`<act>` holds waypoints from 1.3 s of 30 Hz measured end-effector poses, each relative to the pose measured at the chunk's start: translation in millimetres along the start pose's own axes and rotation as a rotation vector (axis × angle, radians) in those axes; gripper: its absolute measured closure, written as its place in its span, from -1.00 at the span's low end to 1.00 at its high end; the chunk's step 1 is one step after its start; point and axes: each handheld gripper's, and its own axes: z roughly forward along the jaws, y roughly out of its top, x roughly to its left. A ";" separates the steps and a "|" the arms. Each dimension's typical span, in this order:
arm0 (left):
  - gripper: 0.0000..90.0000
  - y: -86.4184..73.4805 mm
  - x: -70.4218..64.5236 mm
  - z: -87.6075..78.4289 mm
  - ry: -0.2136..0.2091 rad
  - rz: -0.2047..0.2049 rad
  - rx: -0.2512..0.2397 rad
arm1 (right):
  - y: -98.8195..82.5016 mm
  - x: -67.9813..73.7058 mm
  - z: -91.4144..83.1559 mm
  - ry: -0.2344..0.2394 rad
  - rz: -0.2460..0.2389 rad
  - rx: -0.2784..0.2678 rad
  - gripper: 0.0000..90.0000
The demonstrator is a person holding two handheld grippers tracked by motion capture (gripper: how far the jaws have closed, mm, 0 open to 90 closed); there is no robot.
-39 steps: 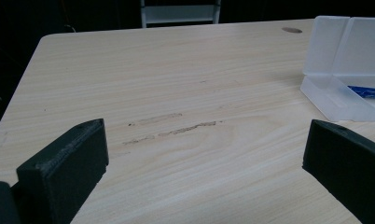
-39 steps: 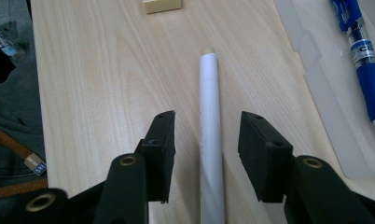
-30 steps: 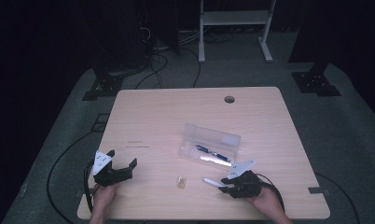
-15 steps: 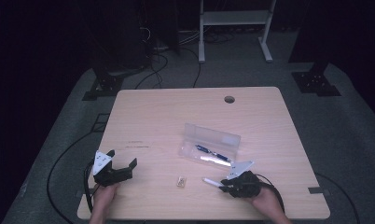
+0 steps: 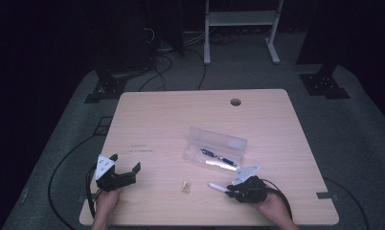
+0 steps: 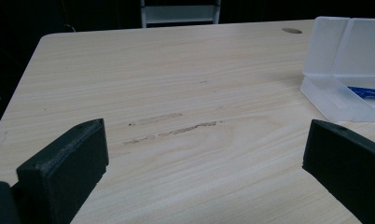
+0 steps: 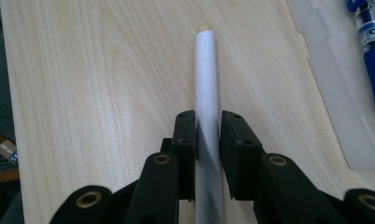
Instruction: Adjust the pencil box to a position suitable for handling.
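Note:
My right gripper lies low at the table's front right, and a white pen sticks out of it to the left. In the right gripper view the jaws have just been closing, and now my right gripper presses on both sides of the white pen. Behind it a clear plastic case stands open, holding a blue pen. At the front left my left gripper is held wide open, with bare wood between the jaws of my left gripper.
A small tan object lies between the two hands. The clear case with the blue pen is to the right of the left gripper's jaws. A round cable hole sits near the far edge. Cables trail off the table by each hand.
The right gripper's jaws have narrowed slightly around the white pen. Both hands have stayed in place.

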 end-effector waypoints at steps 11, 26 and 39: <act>-1.00 0.0 0.0 0.0 0.000 0.001 0.000 | 0.2 -0.4 -0.2 0.009 0.002 0.003 0.74; -1.00 0.0 -0.2 0.0 0.001 0.001 0.000 | 11.1 -6.6 -14.9 0.024 0.006 -0.032 0.74; -1.00 0.0 -0.2 0.2 0.001 0.002 0.000 | 27.4 -18.1 -34.0 0.003 0.004 -0.064 0.74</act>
